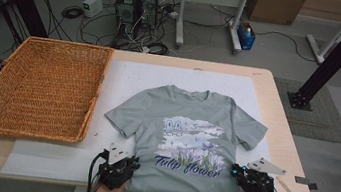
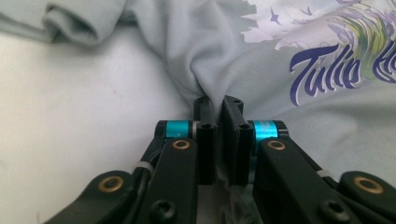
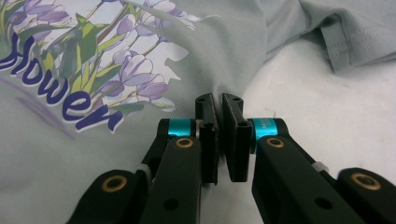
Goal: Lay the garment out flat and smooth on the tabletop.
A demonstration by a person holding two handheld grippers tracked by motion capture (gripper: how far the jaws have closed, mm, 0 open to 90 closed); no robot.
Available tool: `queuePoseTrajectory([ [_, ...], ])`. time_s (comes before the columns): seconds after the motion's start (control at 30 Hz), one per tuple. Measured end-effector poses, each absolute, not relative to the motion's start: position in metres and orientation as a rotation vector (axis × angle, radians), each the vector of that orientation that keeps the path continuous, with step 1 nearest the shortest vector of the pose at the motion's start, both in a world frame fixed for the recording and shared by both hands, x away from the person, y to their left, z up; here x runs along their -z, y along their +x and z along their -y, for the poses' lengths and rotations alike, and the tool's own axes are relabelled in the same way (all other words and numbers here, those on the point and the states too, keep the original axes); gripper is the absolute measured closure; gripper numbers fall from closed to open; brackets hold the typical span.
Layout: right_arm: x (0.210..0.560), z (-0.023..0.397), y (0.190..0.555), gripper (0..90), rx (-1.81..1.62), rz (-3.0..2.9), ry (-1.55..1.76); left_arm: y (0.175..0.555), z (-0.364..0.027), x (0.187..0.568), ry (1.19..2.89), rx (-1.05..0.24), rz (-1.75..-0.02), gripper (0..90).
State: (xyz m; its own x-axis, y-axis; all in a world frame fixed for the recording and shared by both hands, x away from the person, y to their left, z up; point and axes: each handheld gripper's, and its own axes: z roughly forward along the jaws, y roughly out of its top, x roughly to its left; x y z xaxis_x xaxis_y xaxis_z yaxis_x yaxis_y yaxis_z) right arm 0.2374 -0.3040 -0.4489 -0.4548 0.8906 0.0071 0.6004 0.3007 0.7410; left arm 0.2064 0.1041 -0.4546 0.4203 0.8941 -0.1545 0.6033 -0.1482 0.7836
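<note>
A pale grey-green T-shirt [image 1: 187, 139] with a tulip print and the words "Tulip flower" lies flat, front up, on a white sheet [image 1: 125, 77] on the table. Its hem hangs over the near edge. My left gripper [image 1: 132, 164] is at the shirt's left side seam, low down. In the left gripper view the left gripper [image 2: 218, 103] is shut on a pinched fold of the T-shirt [image 2: 224, 60]. My right gripper [image 1: 236, 172] is at the right side seam. In the right gripper view the right gripper [image 3: 218, 101] is shut on the T-shirt [image 3: 224, 51] edge.
A large wicker basket [image 1: 38, 87] sits on the table's left part, beside the shirt. A strip of wood [image 1: 288, 188] lies near the table's right front corner. Computers [image 1: 135, 5], cables and a second table stand on the floor beyond.
</note>
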Motion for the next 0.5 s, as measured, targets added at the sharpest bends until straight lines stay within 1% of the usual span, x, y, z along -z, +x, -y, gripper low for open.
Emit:
queuePoseTrajectory([
  [0.07,0.446,0.311,0.230,86.9,-0.972,-2.153,1.345,0.196,-0.107,0.454,1.849,-0.403,-1.278,85.9],
  [0.13,0.445,0.316,0.224,86.1,-0.967,-2.170,1.349,0.190,-0.109,0.450,1.830,-0.400,-1.250,85.6],
  [0.17,0.444,0.316,0.224,79.7,-0.973,-2.189,1.349,0.191,-0.109,0.447,1.815,-0.430,-1.231,82.9],
  [0.2,0.442,0.316,0.225,71.2,-0.986,-2.188,1.361,0.191,-0.109,0.447,1.815,-0.430,-1.231,69.7],
  [0.23,0.438,0.317,0.227,68.3,-1.030,-2.168,1.369,0.202,-0.110,0.443,1.809,-0.452,-1.250,55.2],
  [0.27,0.436,0.318,0.230,64.7,-1.064,-2.154,1.377,0.220,-0.111,0.440,1.807,-0.454,-1.267,49.1],
  [0.3,0.430,0.320,0.238,62.8,-1.127,-2.096,1.405,0.233,-0.111,0.439,1.815,-0.464,-1.269,46.8],
  [0.33,0.426,0.320,0.247,62.8,-1.126,-2.071,1.410,0.249,-0.111,0.439,1.827,-0.451,-1.302,46.3],
  [0.4,0.427,0.315,0.274,60.7,-1.088,-2.098,1.441,0.277,-0.109,0.442,1.853,-0.399,-1.348,44.7],
  [0.43,0.430,0.310,0.287,60.3,-1.054,-2.132,1.461,0.289,-0.106,0.444,1.884,-0.393,-1.368,44.7],
  [0.47,0.434,0.303,0.299,59.8,-1.002,-2.166,1.461,0.296,-0.101,0.445,1.898,-0.419,-1.366,45.1],
  [0.5,0.438,0.297,0.309,59.9,-0.957,-2.194,1.461,0.300,-0.098,0.444,1.922,-0.450,-1.376,48.9],
])
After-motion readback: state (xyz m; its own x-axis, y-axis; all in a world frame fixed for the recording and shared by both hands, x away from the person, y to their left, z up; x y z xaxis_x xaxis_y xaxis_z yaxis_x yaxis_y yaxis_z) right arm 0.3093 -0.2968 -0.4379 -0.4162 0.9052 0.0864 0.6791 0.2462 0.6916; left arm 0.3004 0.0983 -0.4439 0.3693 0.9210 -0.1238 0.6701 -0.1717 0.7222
